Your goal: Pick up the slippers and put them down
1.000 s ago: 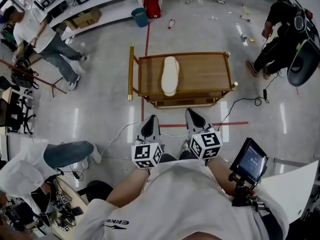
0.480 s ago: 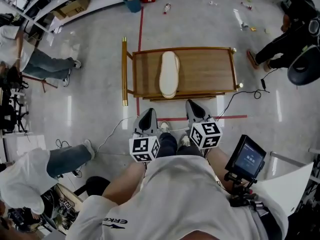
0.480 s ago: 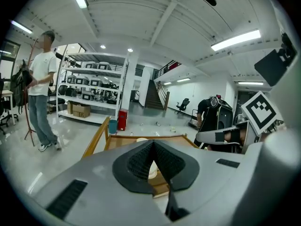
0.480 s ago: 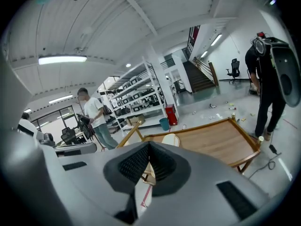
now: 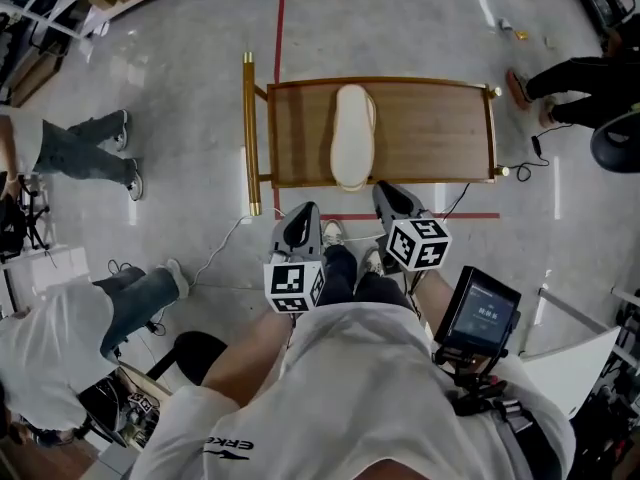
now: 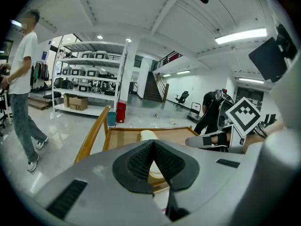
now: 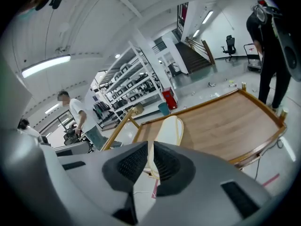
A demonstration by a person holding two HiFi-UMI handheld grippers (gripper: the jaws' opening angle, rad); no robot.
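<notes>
Cream slippers (image 5: 352, 136) lie stacked on the middle of the wooden cart (image 5: 430, 133), while the left gripper (image 5: 303, 213) and right gripper (image 5: 388, 194) hover at its near edge, jaws together, holding nothing.

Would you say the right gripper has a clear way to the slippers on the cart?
Probably yes. The slippers lie in the open on the cart near its front rail, and nothing stands between them and the right gripper. Its jaws are shut, so they must open first.
</notes>
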